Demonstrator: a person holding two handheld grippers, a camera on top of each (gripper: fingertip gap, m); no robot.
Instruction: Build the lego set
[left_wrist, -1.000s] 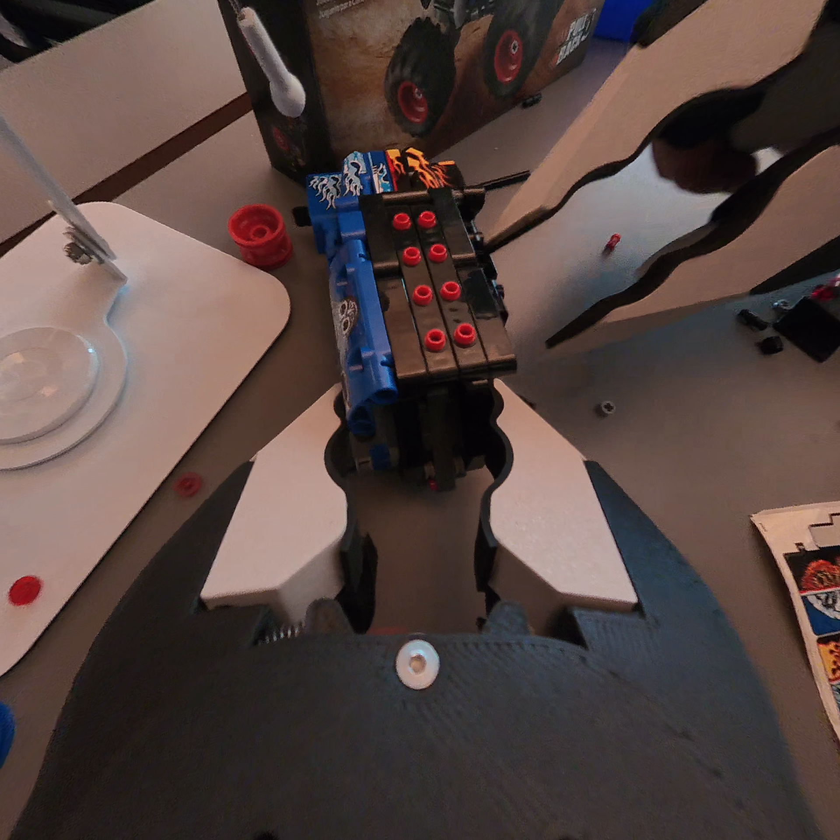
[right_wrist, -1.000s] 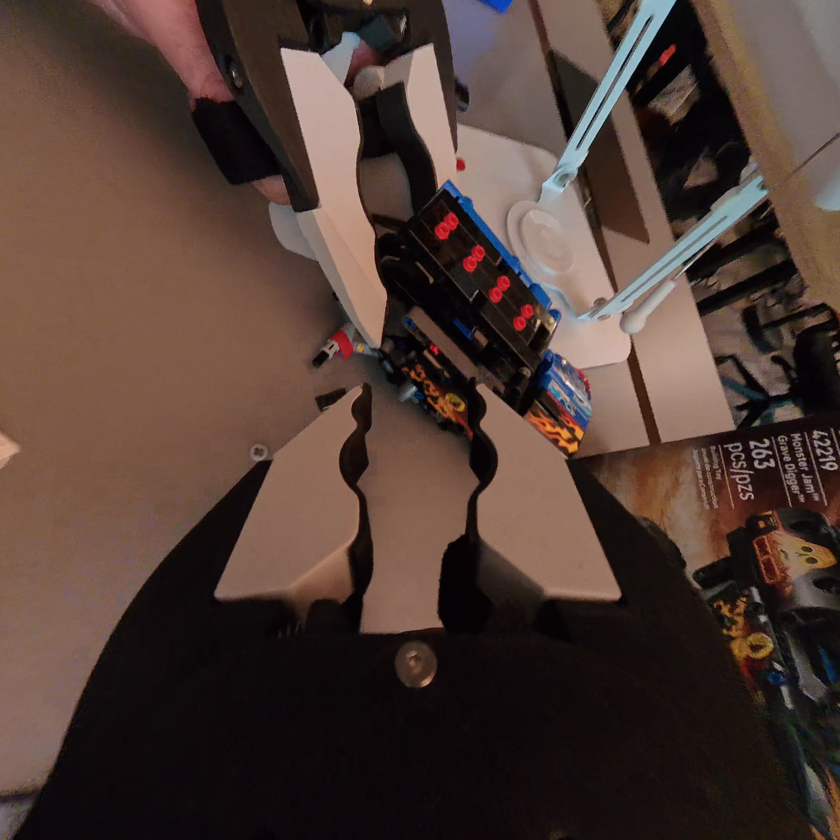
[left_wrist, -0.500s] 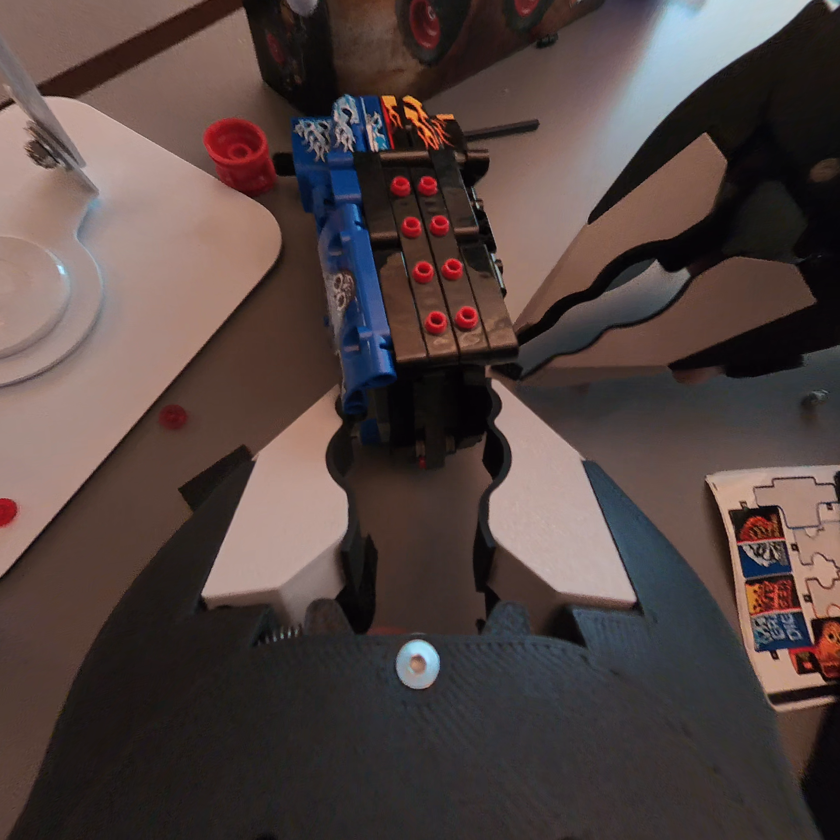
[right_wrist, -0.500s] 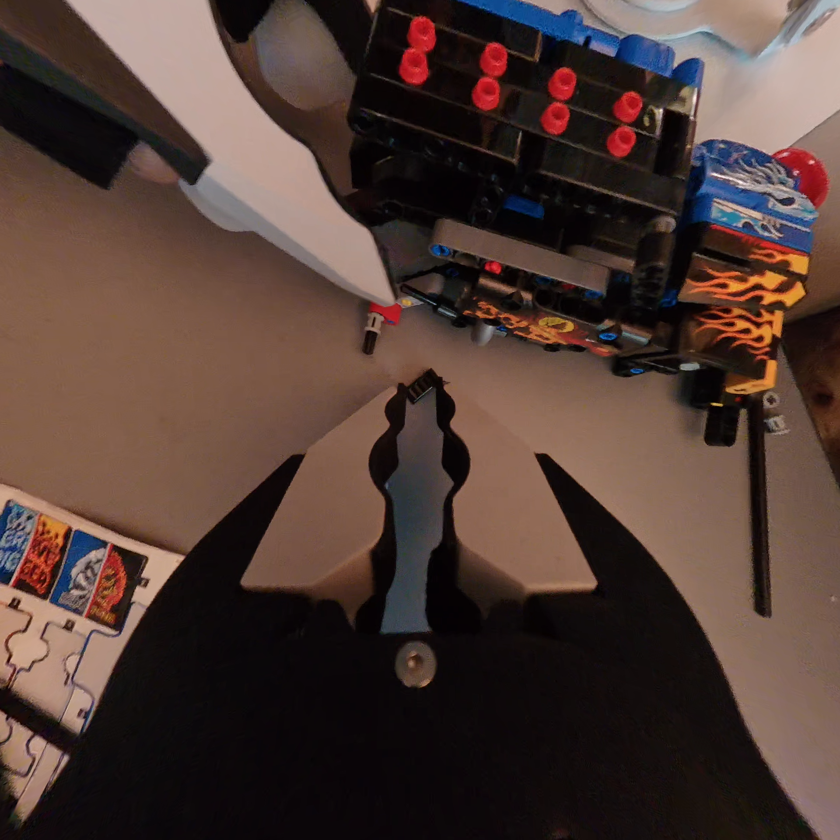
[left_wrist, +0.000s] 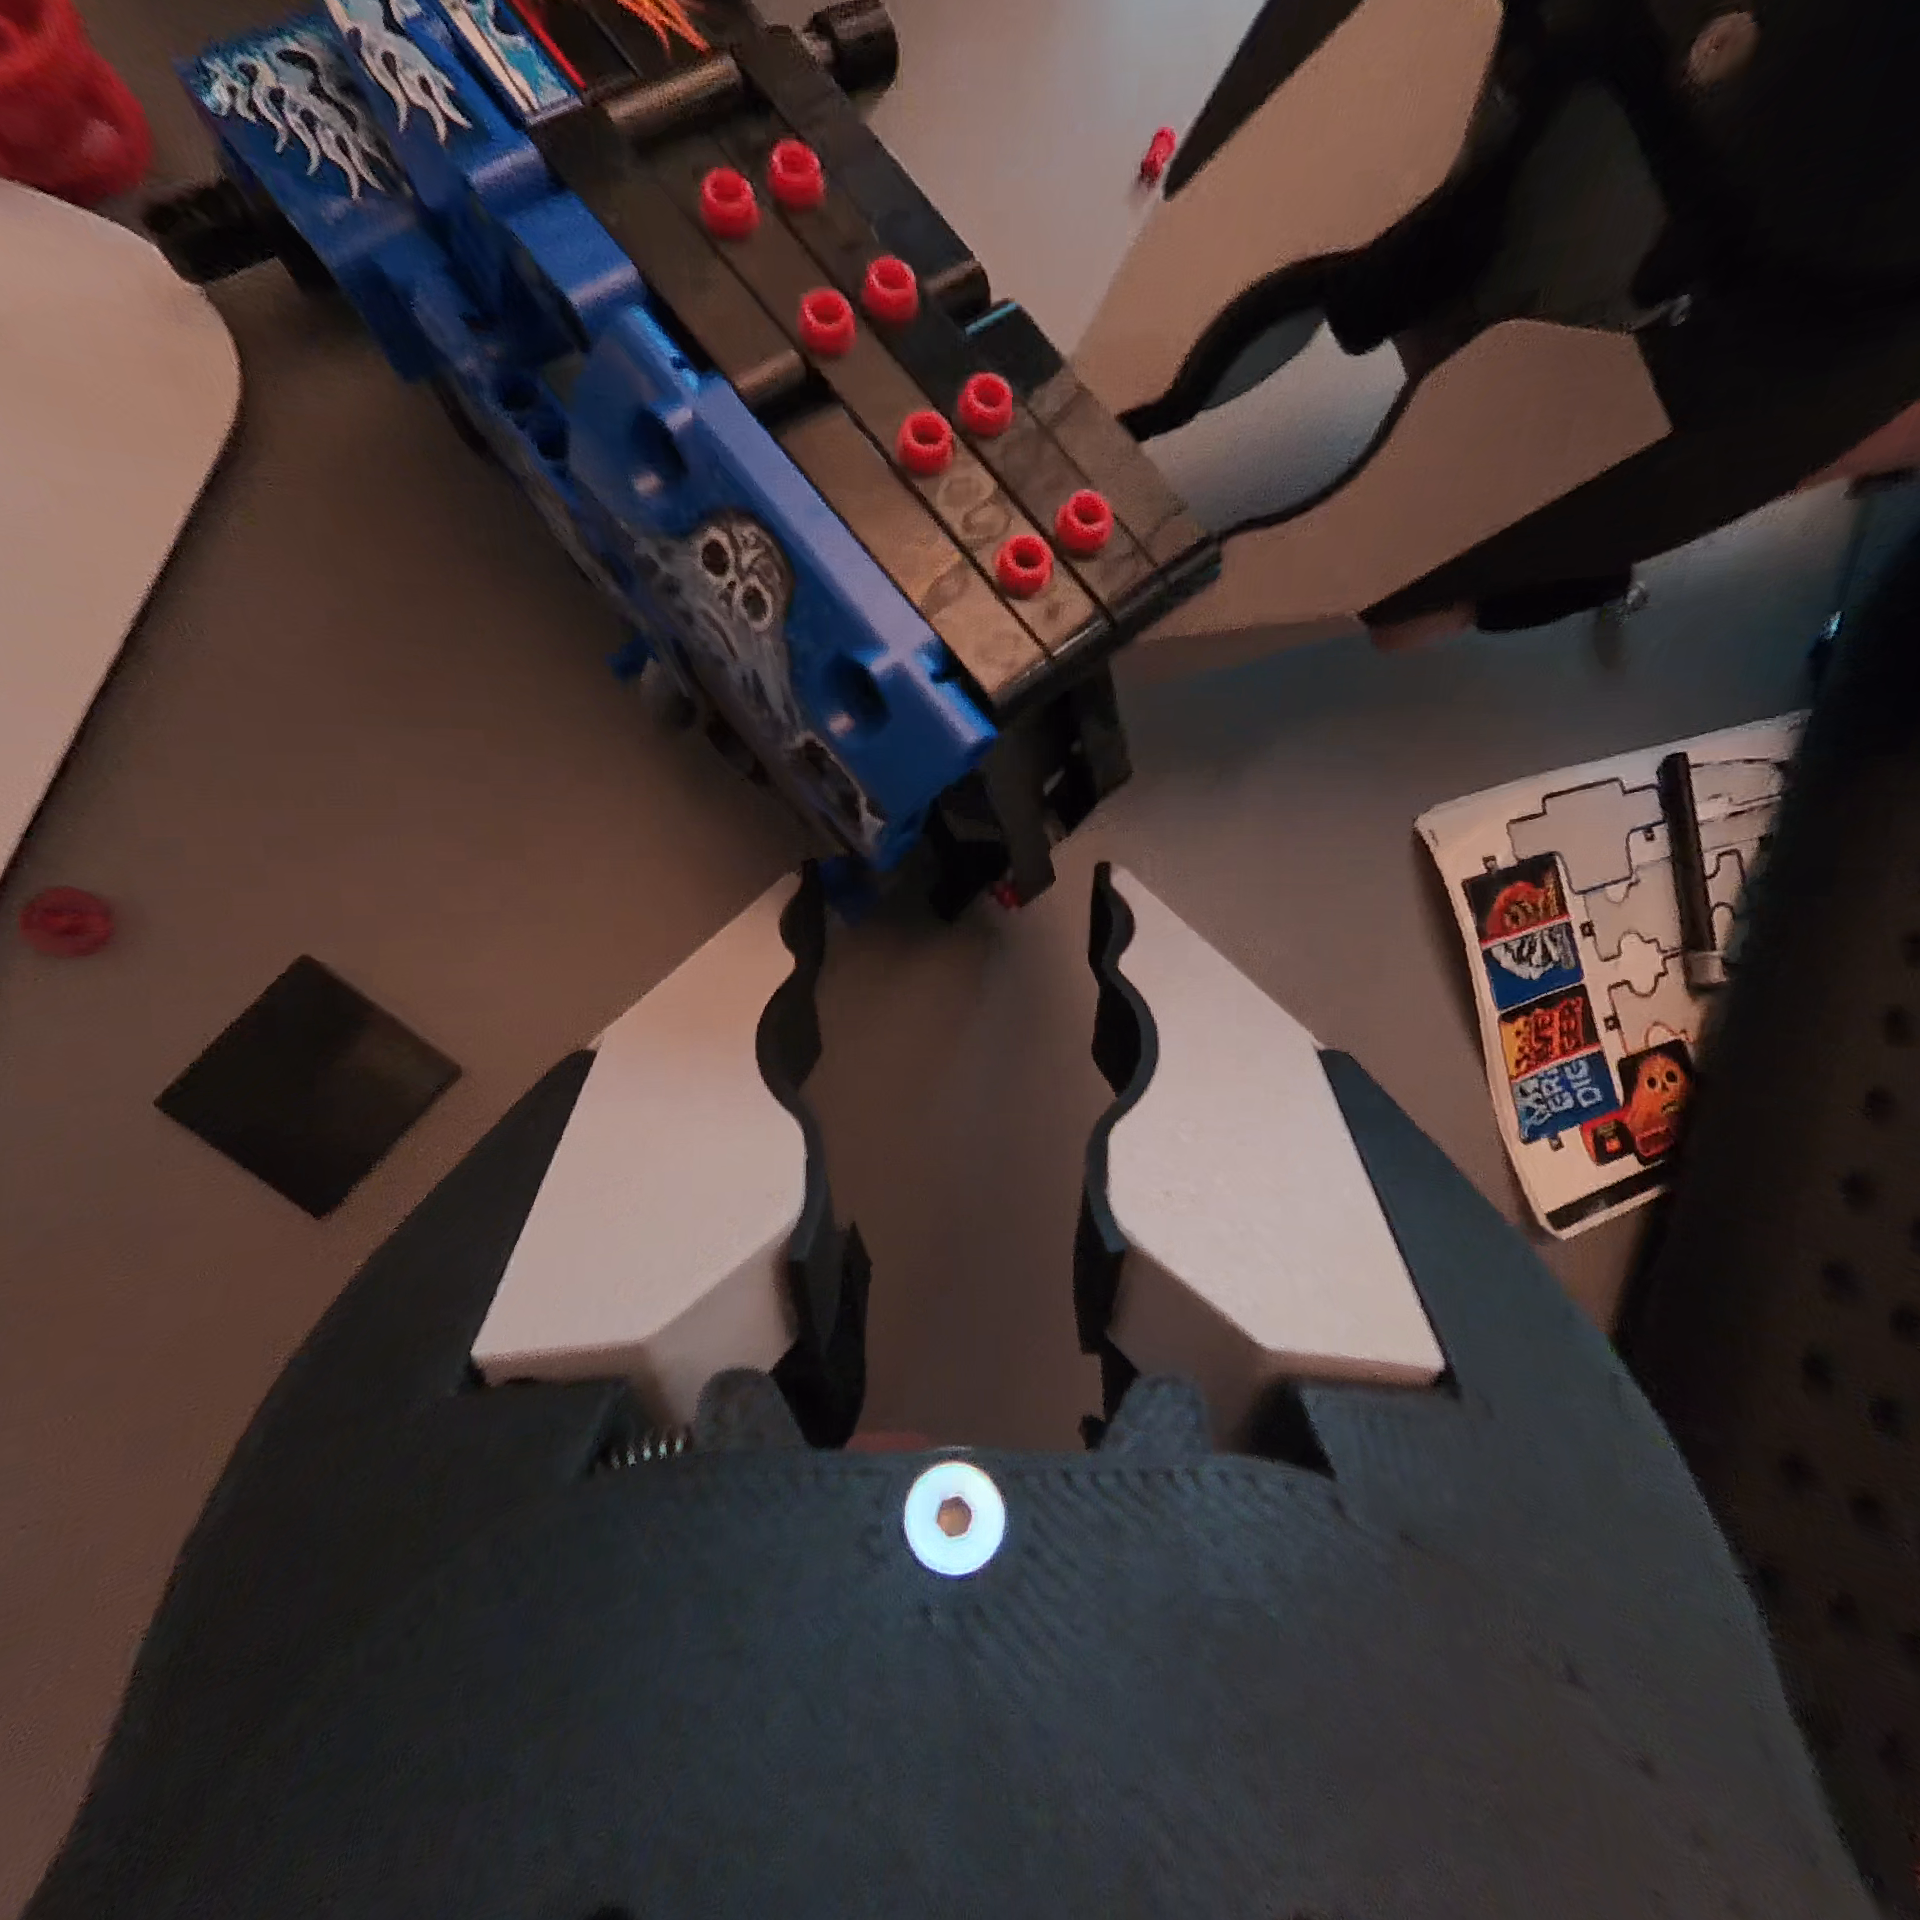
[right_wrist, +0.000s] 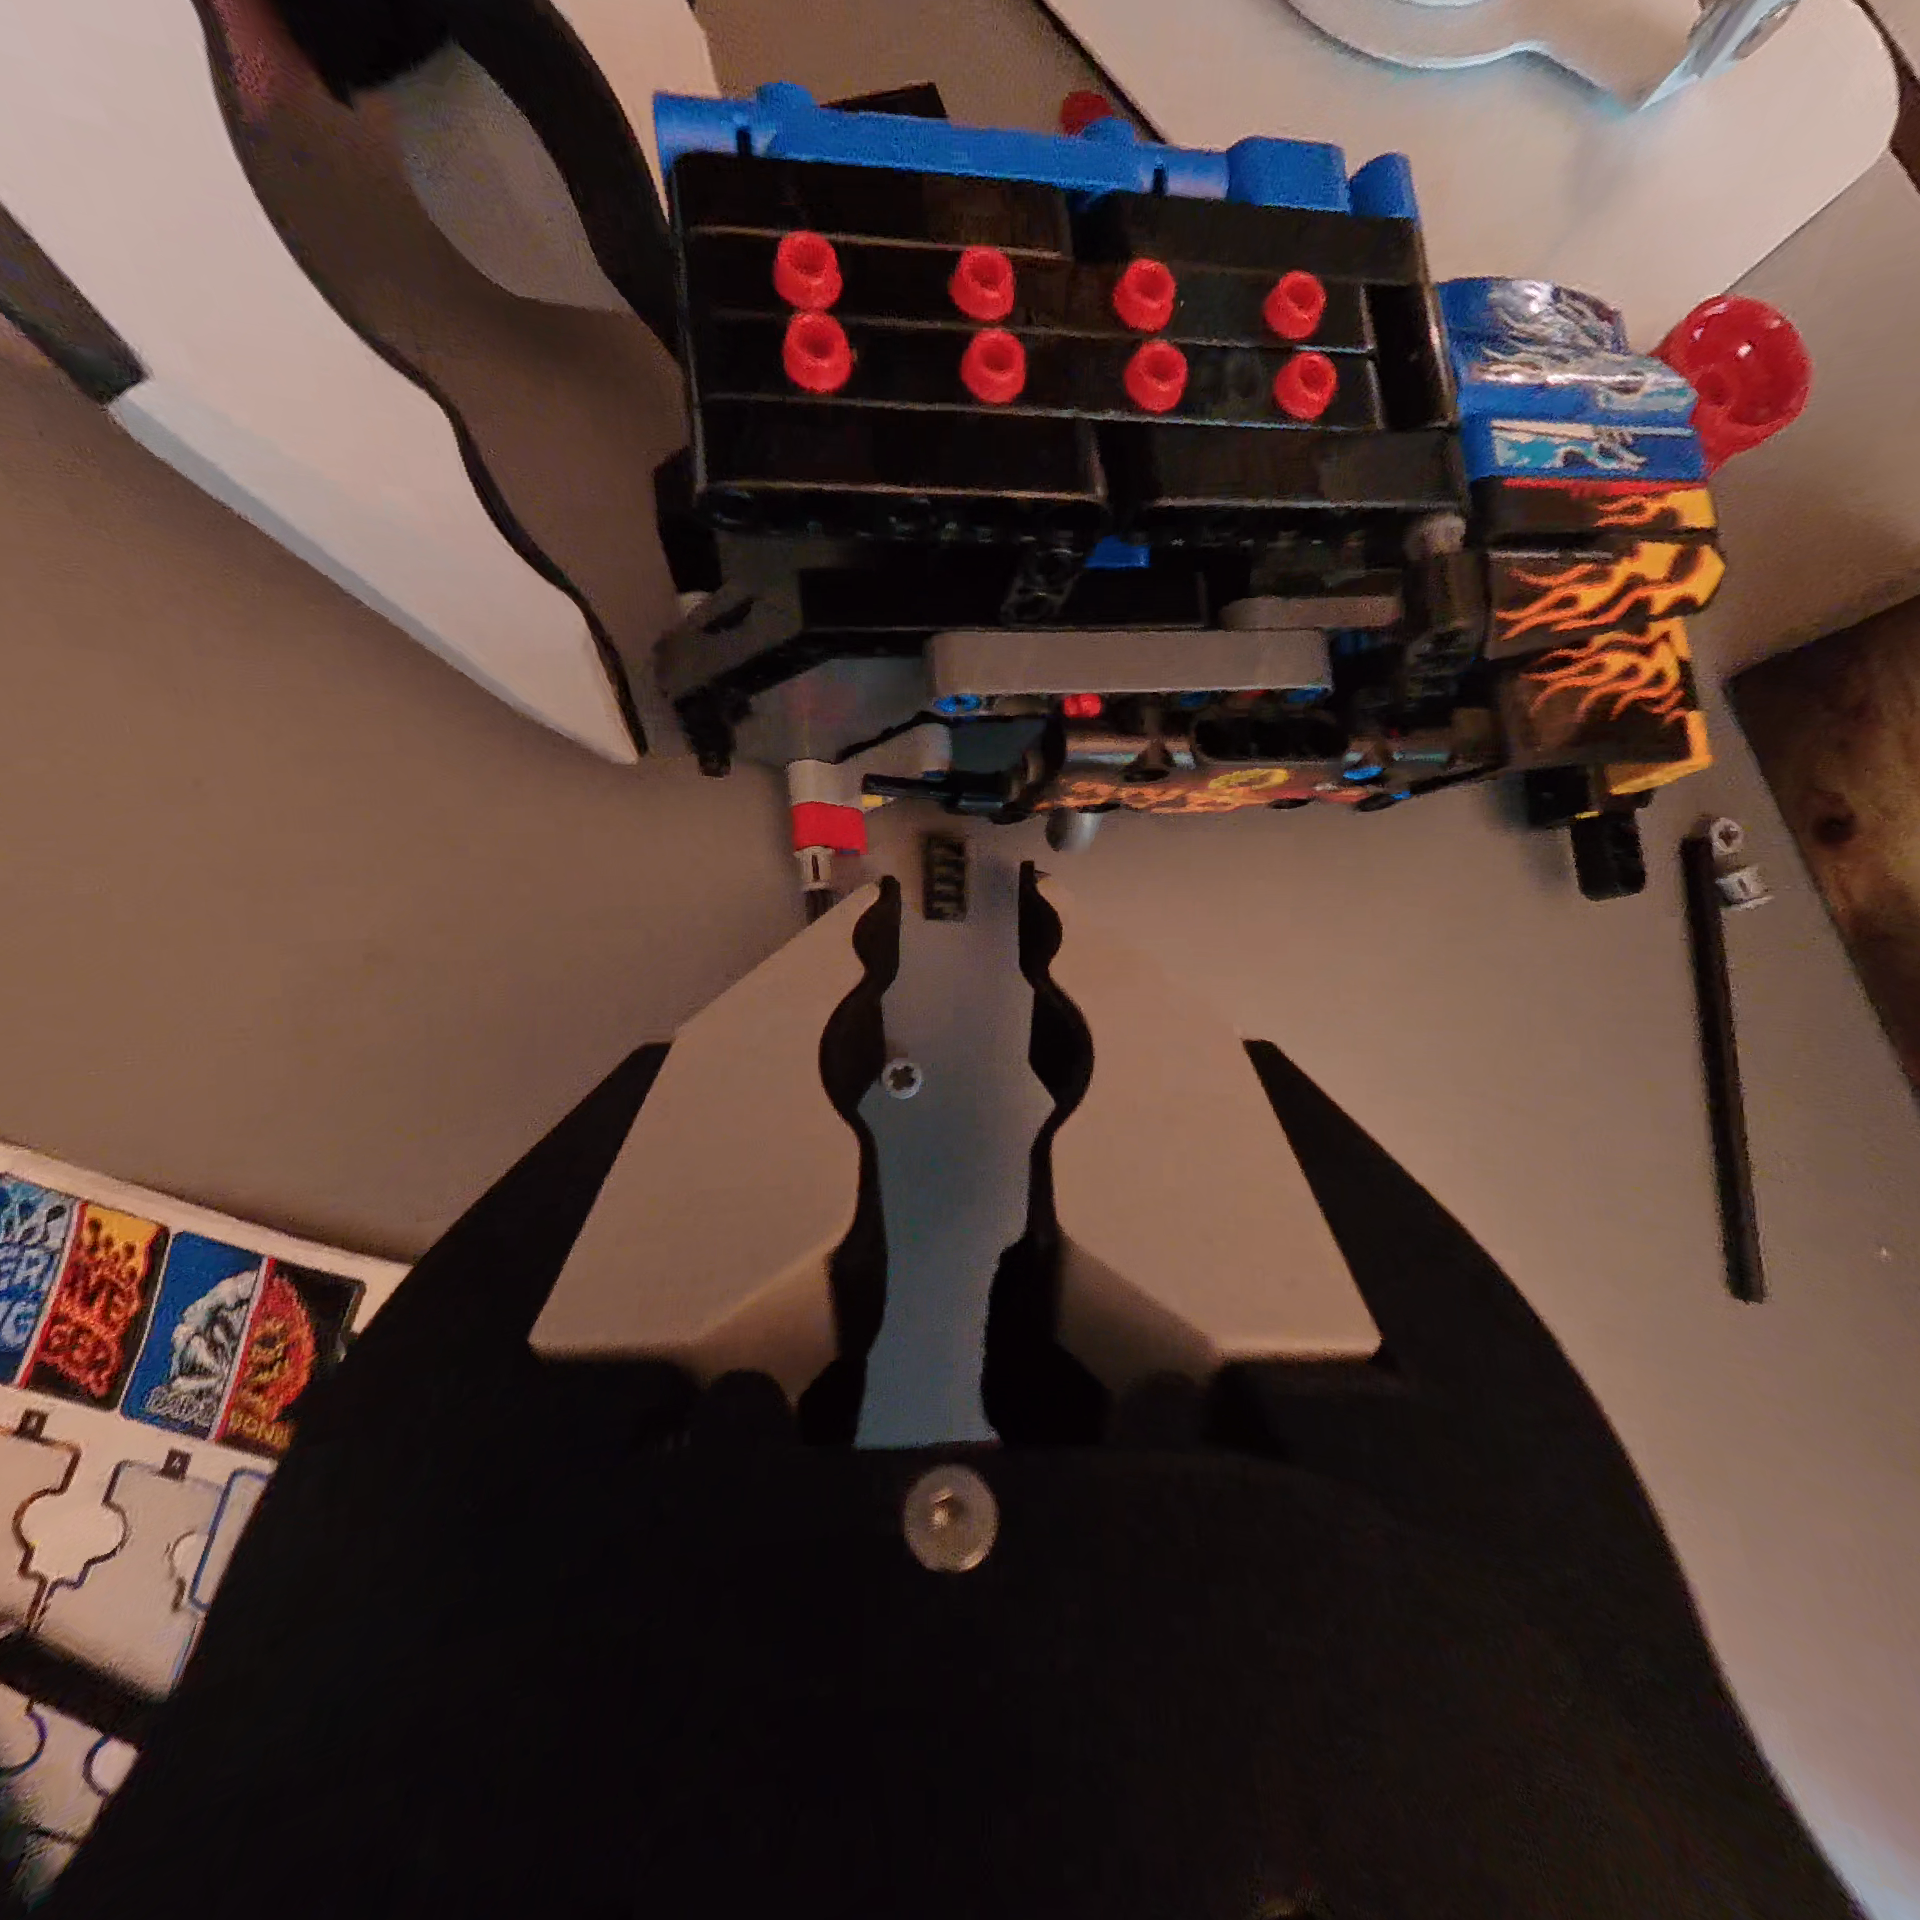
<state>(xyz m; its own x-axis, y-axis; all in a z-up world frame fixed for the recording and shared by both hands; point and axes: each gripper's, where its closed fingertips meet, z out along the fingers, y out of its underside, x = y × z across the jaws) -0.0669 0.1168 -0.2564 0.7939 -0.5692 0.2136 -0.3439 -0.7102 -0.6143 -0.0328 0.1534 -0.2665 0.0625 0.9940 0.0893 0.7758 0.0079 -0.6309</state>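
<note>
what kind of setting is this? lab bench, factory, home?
Looks like a hobby or desk tabletop, not a factory: a half-built toy truck body, a sticker sheet and loose small parts such as a black axle rod lie about. Home or lab: can't tell.

Right hand-held gripper (right_wrist: 954, 881) low over the grey counter (right_wrist: 312, 935), jaws parted a little, nothing between them. Just past the tips, a small black ribbed piece (right_wrist: 943, 878). Farther on, the black-and-blue lego truck body (right_wrist: 1091, 457) with eight red studs. Left hand-held gripper's finger (right_wrist: 395, 468) at its left end. Black axle (right_wrist: 1725, 1070) to the right; sticker sheet (right_wrist: 135, 1340) near left.
</note>
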